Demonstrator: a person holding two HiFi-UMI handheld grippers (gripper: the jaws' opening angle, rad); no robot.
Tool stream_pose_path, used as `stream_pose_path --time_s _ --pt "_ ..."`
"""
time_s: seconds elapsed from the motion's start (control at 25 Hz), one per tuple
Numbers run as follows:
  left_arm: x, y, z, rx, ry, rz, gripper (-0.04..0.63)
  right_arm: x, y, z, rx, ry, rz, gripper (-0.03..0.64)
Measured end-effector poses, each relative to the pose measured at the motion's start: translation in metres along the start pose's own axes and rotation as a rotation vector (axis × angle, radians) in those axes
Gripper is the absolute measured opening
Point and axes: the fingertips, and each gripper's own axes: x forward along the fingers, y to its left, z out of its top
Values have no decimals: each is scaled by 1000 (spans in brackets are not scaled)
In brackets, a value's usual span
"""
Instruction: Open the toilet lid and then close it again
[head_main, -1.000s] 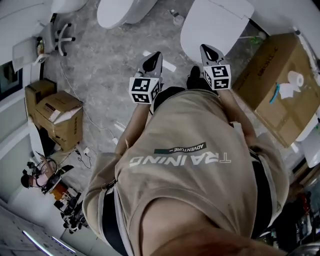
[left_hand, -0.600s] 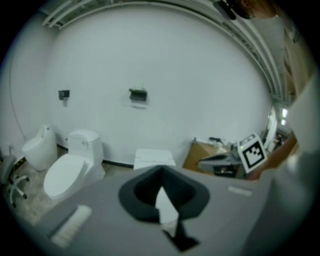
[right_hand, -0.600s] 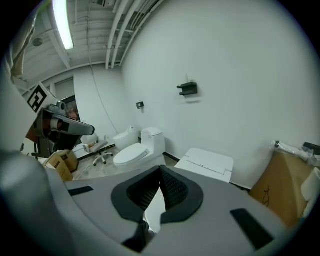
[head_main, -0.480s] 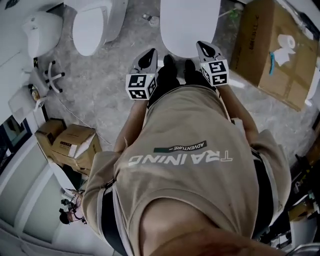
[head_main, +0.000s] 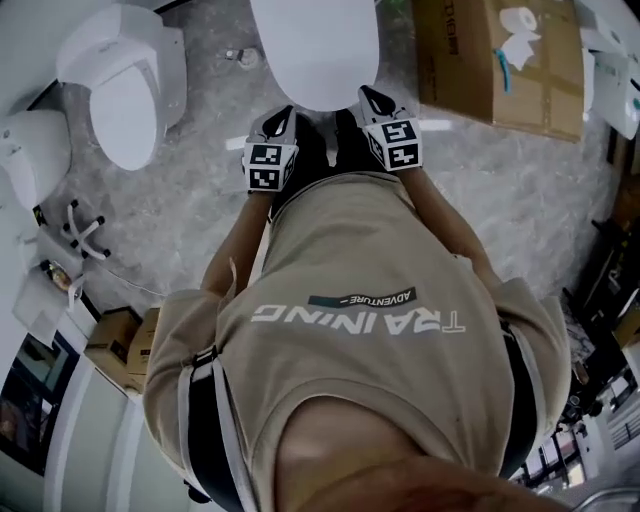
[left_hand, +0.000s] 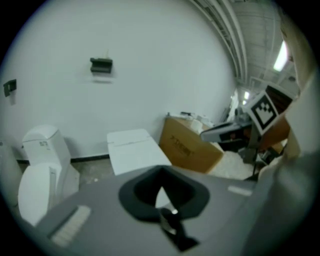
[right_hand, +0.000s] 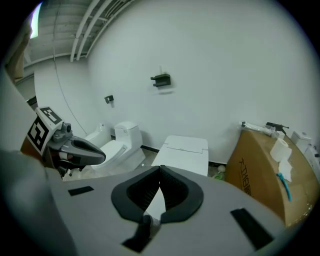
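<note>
A white toilet with its lid (head_main: 315, 50) down stands straight ahead of the person, at the top middle of the head view. My left gripper (head_main: 278, 125) and right gripper (head_main: 372, 103) are held side by side just short of its front edge, touching nothing. Both are shut and hold nothing. The left gripper view has the shut left gripper (left_hand: 161, 171) aimed at the toilet (left_hand: 132, 150). The right gripper (right_hand: 160, 169) also points at the flat toilet lid (right_hand: 184, 152), with its tips meeting.
Two more white toilets (head_main: 130, 90) (head_main: 25, 160) stand to the left. A large cardboard box (head_main: 500, 60) with a paper roll on it sits close on the right. Smaller boxes (head_main: 120, 345) lie behind at lower left. Grey marbled floor (head_main: 190, 210) surrounds the toilet.
The person has turned and stepped up to the toilet, which has moved from the upper right to straight ahead. Both grippers stay shut, held in front.
</note>
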Motion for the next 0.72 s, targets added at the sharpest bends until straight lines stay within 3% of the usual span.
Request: stream_pose_path --time_s 0.16,0.28,0.56,0.72 --pt "37 -2 -35 17 95 -26 5 12 -8 -58 -118 131 -32 14" --pt "55 -14 -58 36 166 -41 5 15 -12 -105 -112 219 5 14" --pt "85 -20 -115 36 285 -71 5 51 -8 -170 -129 270 139 14" --pt "111 -19 -142 -8 312 -58 5 80 -24 -204 -140 316 153 14"
